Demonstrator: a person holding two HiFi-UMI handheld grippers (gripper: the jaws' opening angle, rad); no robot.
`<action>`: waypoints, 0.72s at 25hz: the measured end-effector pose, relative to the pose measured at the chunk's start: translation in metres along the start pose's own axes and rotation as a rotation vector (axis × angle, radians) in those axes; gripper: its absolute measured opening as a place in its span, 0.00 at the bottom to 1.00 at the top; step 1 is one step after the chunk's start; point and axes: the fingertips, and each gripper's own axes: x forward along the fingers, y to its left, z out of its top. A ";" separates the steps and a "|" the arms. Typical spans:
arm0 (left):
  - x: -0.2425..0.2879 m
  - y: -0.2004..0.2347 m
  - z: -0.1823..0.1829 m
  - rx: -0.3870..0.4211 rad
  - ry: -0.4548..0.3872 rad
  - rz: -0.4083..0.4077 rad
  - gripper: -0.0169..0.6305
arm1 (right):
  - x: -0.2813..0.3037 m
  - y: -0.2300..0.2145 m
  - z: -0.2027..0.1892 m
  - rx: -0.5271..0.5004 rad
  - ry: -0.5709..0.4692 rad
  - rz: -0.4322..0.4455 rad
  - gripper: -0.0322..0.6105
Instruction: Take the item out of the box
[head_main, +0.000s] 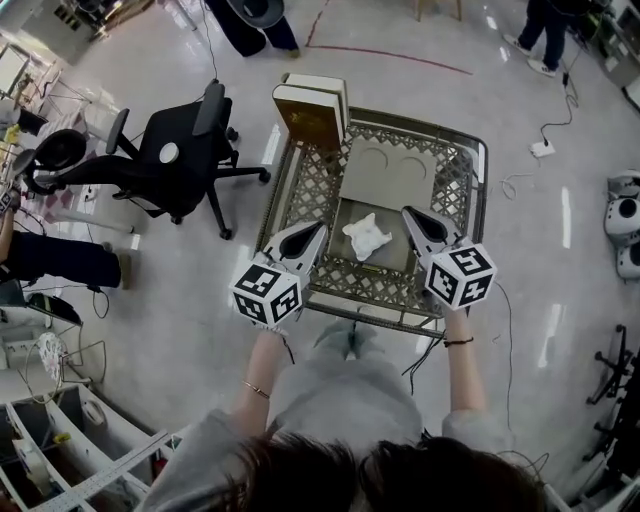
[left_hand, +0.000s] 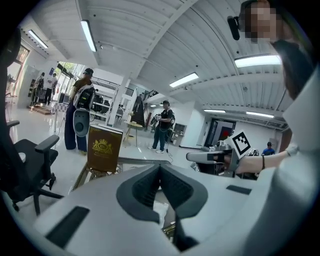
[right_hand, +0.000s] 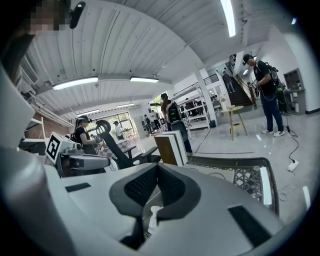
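A wire-mesh basket (head_main: 300, 185) holds a flat cardboard insert (head_main: 395, 170) and a small crumpled white item (head_main: 367, 237). The white item lies near the basket's front, between my two grippers. A brown box with a gold emblem (head_main: 310, 118) stands upright at the far left corner, also in the left gripper view (left_hand: 104, 148) and the right gripper view (right_hand: 170, 148). My left gripper (head_main: 322, 228) is shut and empty, just left of the item. My right gripper (head_main: 407, 212) is shut and empty, just right of it. The item shows below each pair of jaws (left_hand: 159, 210) (right_hand: 154, 214).
A black office chair (head_main: 170, 155) stands left of the basket. A power strip with its cable (head_main: 542, 148) lies on the floor to the right. Shelving (head_main: 60, 440) is at the lower left. Several people stand further off (left_hand: 162, 125).
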 end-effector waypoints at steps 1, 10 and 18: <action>0.004 0.002 -0.004 -0.001 0.008 -0.004 0.05 | 0.005 -0.002 -0.005 0.005 0.014 0.003 0.08; 0.020 0.012 -0.047 -0.071 0.077 -0.018 0.05 | 0.036 -0.008 -0.061 0.056 0.168 0.023 0.08; 0.030 0.020 -0.073 -0.135 0.110 -0.030 0.05 | 0.056 -0.016 -0.106 0.090 0.295 0.032 0.09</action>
